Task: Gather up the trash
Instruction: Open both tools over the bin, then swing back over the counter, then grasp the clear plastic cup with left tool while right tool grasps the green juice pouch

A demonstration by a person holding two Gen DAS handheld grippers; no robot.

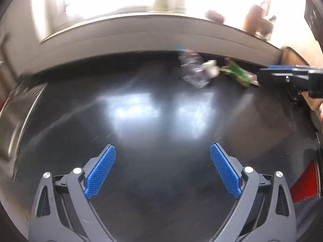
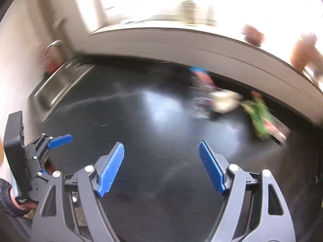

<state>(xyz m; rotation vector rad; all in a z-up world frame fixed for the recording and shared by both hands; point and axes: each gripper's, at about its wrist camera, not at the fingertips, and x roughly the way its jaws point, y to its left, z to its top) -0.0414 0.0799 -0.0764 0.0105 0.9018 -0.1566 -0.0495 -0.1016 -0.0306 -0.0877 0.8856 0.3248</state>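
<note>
A pile of trash lies at the back of the black counter, against the pale wall ledge: a crushed clear plastic bottle, a crumpled white paper and a green wrapper. The right wrist view shows the same bottle, paper and wrapper, all blurred. My left gripper hangs open over bare counter, well short of the pile. My right gripper is open too, with nothing between its pads. It shows side-on just right of the wrapper. A blue finger of the left gripper shows at left.
A steel sink with a curved faucet is set into the counter's left end. Blurred brown objects stand on the bright ledge behind. A red patch shows at the counter's lower right edge.
</note>
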